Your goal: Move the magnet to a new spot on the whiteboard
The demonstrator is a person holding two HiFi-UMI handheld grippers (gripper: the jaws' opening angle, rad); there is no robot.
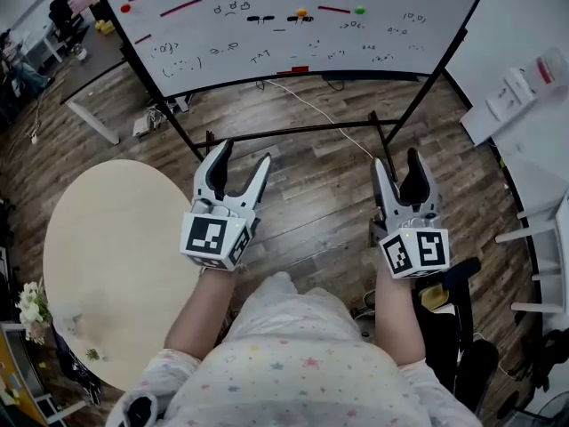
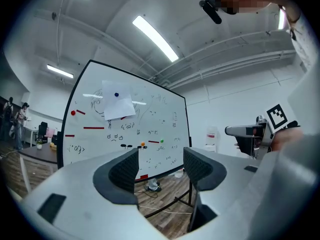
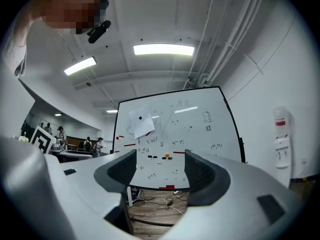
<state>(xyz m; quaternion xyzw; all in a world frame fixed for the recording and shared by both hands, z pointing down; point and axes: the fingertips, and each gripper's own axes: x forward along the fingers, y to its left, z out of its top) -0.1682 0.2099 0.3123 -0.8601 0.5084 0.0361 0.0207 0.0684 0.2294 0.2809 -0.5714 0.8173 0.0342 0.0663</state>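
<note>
Left tongs point(image 1: 244, 156) and right tongs point(image 1: 397, 160) point forward, jaws apart.

The whiteboard point(image 1: 293, 38) is cut off by the head view's upper edge, and its handwriting is too small to be read. The orange magnet point(image 1: 301, 12) is seen only as a dot. In the right gripper view the board's lower corners are hidden behind the right claw point(image 3: 160, 166).

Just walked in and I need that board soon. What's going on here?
A person stands back from the whiteboard with a tool in each hand. The left tool and right tool are both open and empty, pointing toward the board. The orange magnet sits on the board, and neither tool is touching it.
</note>
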